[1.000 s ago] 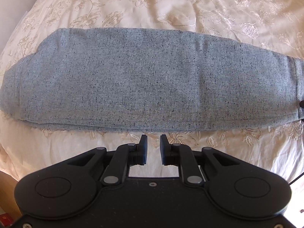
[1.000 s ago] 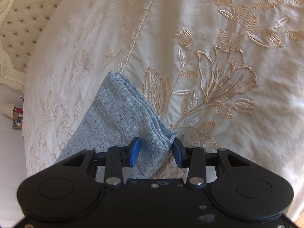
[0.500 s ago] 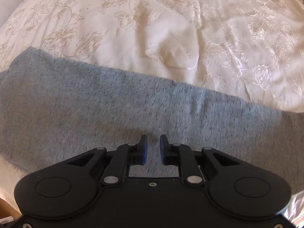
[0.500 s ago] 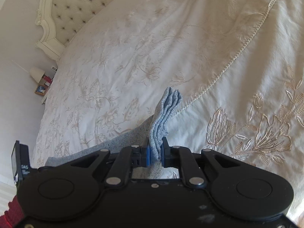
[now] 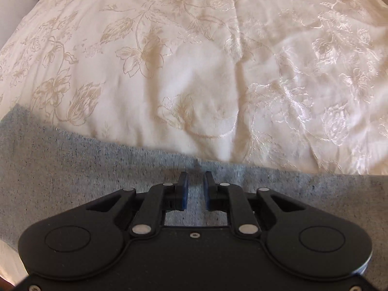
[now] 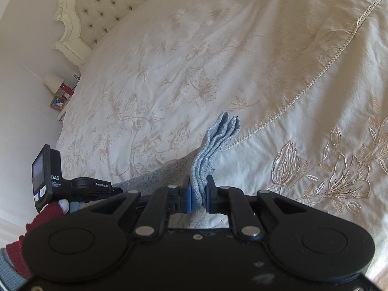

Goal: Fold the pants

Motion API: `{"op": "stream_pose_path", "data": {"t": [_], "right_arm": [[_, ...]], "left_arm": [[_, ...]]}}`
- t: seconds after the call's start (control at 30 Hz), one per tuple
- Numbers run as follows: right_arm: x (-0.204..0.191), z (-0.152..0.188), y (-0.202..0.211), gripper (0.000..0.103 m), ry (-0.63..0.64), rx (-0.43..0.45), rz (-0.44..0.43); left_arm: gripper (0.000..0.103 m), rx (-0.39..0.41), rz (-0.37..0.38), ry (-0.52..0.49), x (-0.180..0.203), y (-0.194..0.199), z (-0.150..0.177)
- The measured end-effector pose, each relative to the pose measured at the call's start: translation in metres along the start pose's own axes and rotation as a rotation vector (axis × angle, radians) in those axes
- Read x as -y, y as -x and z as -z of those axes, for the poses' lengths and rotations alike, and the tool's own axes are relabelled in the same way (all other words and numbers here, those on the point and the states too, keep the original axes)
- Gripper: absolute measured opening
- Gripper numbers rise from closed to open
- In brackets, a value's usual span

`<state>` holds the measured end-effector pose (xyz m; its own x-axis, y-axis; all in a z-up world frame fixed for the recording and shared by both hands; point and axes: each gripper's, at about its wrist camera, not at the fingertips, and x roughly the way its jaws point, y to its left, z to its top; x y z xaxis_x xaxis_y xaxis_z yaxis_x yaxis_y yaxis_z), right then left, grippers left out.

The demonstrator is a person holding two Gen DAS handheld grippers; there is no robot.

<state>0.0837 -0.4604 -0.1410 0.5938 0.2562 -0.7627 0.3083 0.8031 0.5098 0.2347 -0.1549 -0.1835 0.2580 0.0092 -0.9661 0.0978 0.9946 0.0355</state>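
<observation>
Grey pants lie on the bed, one end pinched and raised by the right hand-held gripper.

Bed [image 6: 242, 60] w/ cream embroidered cover fills both views; tufted headboard [image 6: 104, 2] far L in right view. Pants [image 5: 72, 174] lie flat across cover, far edge just ahead of the left hand-held gripper [image 5: 194, 189], which hangs over the cloth, jaws narrow w/ nothing pinched btwn pads. Right hand-held gripper [image 6: 198, 195] clamps the layered pants end, which stands up past its fingers. Red-gloved hand [image 6: 46, 214] w/ the other device at L edge; lamp [image 6: 53, 82] beyond.
</observation>
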Motion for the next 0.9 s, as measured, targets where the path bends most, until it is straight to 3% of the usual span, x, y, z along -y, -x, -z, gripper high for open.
{"op": "stream_pose_path", "data": {"t": [0.27, 0.37, 0.53, 0.77, 0.9], "right_arm": [[-0.011, -0.002, 0.0, 0.012, 0.017, 0.013, 0.006], [-0.019, -0.001, -0.002, 0.012, 0.042, 0.015, 0.029], [-0.048, 0.005, -0.002, 0.012, 0.092, 0.041, 0.074], [-0.147, 0.028, 0.0, 0.012, 0.235, 0.108, 0.108], [-0.236, 0.06, -0.009, 0.012, 0.334, 0.138, 0.051]], "left_arm": [[0.021, -0.069, 0.016, -0.028, -0.002, 0.007, 0.074], [0.022, -0.093, 0.064, -0.015, -0.007, 0.017, 0.098], [0.022, -0.1, 0.108, 0.022, -0.033, 0.026, 0.114], [0.022, -0.041, 0.104, -0.004, -0.105, 0.043, 0.112], [0.022, 0.002, 0.094, -0.015, -0.161, 0.055, 0.105]]}}
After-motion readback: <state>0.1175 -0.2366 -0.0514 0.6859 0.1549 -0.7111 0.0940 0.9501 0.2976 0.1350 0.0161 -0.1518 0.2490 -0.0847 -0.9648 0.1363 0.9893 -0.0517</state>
